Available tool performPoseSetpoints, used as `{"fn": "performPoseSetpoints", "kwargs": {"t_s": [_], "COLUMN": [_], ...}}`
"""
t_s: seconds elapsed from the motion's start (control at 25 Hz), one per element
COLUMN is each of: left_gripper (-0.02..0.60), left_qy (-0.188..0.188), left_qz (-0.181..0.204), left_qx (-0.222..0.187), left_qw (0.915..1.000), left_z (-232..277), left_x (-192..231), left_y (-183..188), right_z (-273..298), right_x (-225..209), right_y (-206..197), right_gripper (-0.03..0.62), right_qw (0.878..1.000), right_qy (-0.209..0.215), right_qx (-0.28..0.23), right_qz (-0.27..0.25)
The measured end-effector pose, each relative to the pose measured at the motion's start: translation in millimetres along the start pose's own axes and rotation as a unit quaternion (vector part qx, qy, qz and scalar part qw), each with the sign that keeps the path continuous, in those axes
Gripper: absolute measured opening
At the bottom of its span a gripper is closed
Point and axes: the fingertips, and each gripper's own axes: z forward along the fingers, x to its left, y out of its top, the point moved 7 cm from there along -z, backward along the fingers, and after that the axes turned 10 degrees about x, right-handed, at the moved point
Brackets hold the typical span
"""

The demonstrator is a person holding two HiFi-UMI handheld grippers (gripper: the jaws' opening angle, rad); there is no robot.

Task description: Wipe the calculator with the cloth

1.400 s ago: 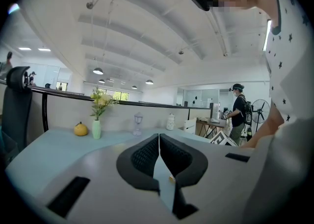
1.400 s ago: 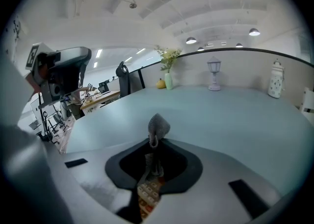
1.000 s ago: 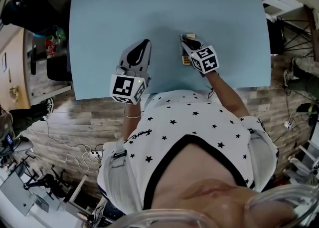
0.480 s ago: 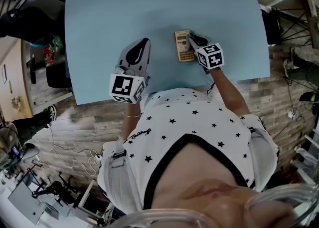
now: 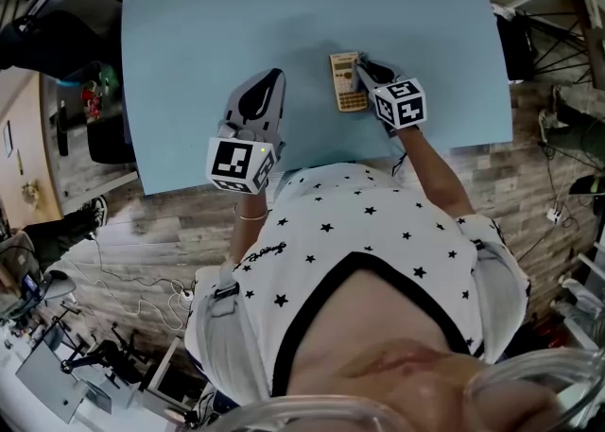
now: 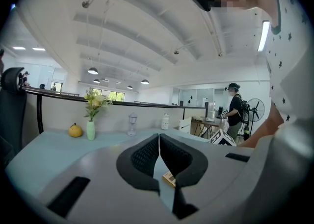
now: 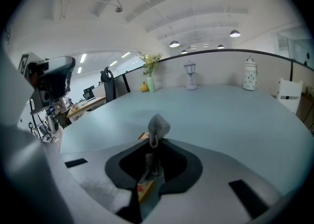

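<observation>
Right gripper (image 5: 367, 69) pinches cloth (image 7: 158, 126) at calculator (image 5: 346, 82) right edge, near table (image 5: 208, 33) front edge. Left gripper (image 5: 269, 90) jaws pressed together, empty.

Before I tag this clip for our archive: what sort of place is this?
Probably an open-plan office or lab workspace. Pendant lamps hang under a high ceiling, a desk with a monitor stands beyond the blue table, and a pedestal fan stands by another workbench.
</observation>
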Motion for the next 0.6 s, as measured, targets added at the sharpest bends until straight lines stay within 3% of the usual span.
{"fn": "performPoseSetpoints", "kwargs": {"t_s": [0.32, 0.6], "left_gripper": [0.031, 0.031], "left_qy": [0.003, 0.005], "left_qz": [0.003, 0.003], "left_qx": [0.002, 0.003], "left_qw": [1.0000, 1.0000], "left_z": [-4, -7], "left_x": [-4, -12], "left_y": [1, -1], "right_z": [3, 9], "right_x": [58, 69], "right_y": [-3, -23], "right_gripper": [0.048, 0.048], "right_qw": [0.996, 0.995], "right_qy": [0.076, 0.085], "right_qx": [0.001, 0.021], "right_qz": [-0.043, -0.057]}}
